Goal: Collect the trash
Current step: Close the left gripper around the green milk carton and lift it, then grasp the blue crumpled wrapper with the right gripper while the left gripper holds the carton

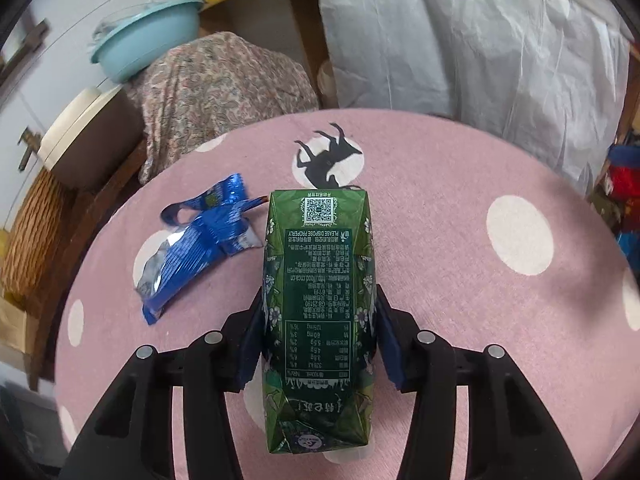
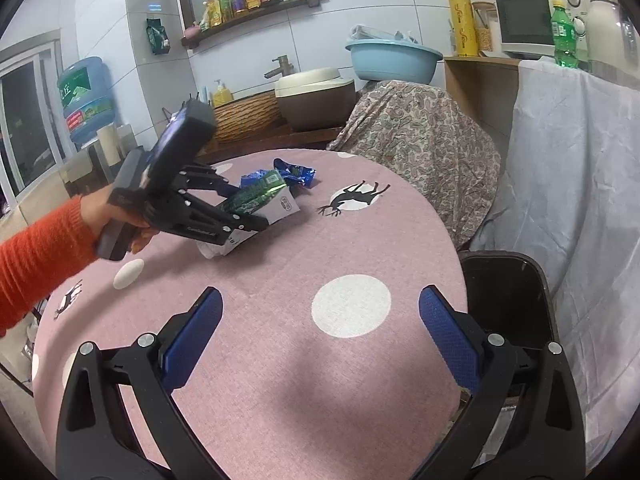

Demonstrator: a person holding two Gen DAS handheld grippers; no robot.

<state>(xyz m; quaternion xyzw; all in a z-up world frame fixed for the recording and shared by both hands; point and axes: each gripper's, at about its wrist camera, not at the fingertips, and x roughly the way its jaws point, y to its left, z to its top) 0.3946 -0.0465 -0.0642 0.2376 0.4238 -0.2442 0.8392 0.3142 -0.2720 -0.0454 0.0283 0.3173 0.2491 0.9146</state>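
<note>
The carton [image 1: 318,300] lies on the round table [image 1: 460,280], between the pads of the left gripper [image 1: 318,320]. Just left of the carton lies a wrapper [image 1: 200,240]. Beside the table's right edge stands a bin [image 2: 508,292], near the right gripper [image 2: 320,340].

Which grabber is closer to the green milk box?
Left. The left gripper has its jaws around the green carton; the right gripper hangs open, well away over the pink table.
</note>
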